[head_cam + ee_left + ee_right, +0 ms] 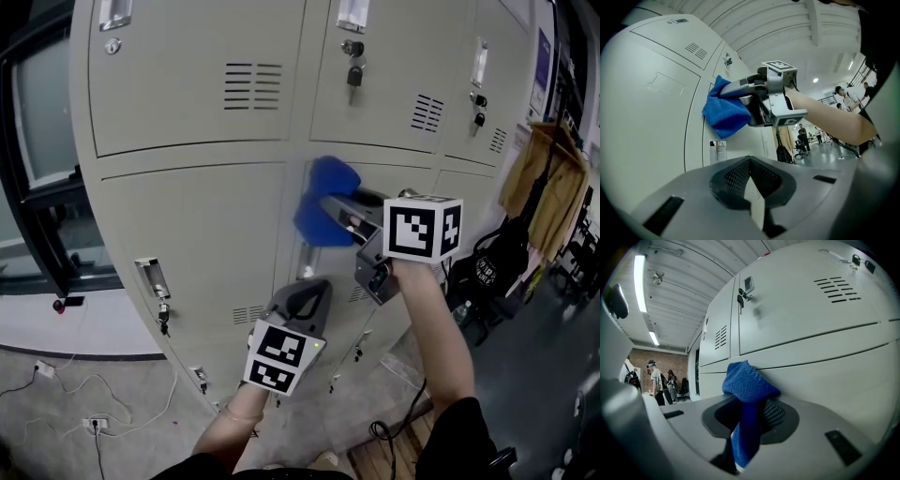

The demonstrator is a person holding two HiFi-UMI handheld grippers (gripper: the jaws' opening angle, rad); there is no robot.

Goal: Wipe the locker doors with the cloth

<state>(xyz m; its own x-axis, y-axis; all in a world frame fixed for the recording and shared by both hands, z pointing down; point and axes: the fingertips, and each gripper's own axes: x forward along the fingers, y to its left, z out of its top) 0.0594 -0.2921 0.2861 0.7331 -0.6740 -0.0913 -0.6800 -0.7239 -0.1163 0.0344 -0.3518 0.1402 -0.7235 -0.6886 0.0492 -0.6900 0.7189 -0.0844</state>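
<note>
Blue cloth (319,183) pinched fast in the jaws of the right gripper (337,208), bunched against the locker doors (202,234) at a seam below the upper row. Left gripper (302,292) lower down, jaws seemingly together, gripping nothing. Risk of dragging the cloth loose on a firm stroke; of scraping paint with bare jaws; of snagging the hanging keys (354,67).

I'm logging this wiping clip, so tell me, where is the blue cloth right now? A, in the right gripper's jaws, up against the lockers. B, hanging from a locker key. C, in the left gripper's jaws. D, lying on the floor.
A: the blue cloth is pinched in the jaws of the right gripper and pressed to the lockers, while the left gripper holds nothing.
</note>
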